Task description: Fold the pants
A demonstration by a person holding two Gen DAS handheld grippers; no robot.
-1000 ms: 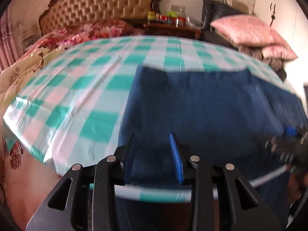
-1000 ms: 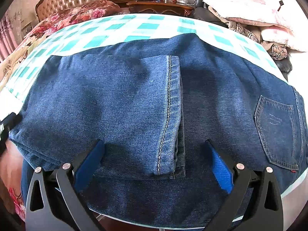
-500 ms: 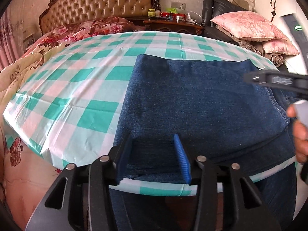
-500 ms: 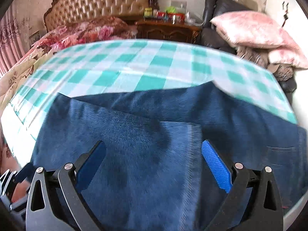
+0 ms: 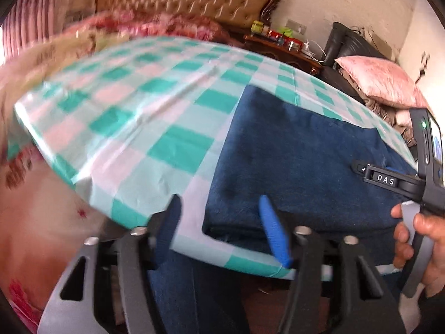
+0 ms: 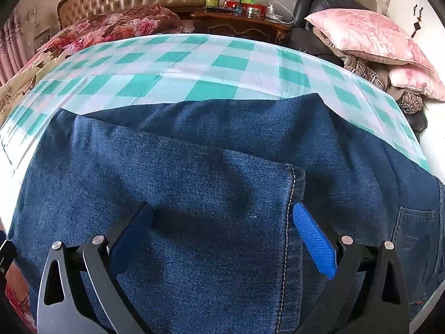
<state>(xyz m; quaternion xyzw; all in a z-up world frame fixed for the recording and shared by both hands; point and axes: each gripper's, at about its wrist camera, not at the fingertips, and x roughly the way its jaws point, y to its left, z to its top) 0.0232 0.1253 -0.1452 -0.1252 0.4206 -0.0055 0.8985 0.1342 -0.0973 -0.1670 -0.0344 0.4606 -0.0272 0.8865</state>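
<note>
The dark blue denim pants [image 6: 211, 194] lie folded over on the table's green, pink and white checked cloth [image 5: 144, 128], a stitched leg hem [image 6: 289, 222] doubled back on top toward the back pocket [image 6: 414, 236]; part of the denim hangs off the near table edge.

My worry is that hanging part: I judge its weight could drag the stack toward me and pull the layers out of line. The folded edge also looks thick, so a bite that catches only the top layer would peel it off the one beneath. The cloth looks thin and smooth, and could be pinched up together with the denim.

My left gripper [image 5: 222, 222] has just been opening its jaws; they stand about halfway apart over the near left corner of the fold, clamping nothing. My right gripper [image 6: 222, 236] stands wide, its blue pads on either side of the hemmed leg, not pressing it.
</note>
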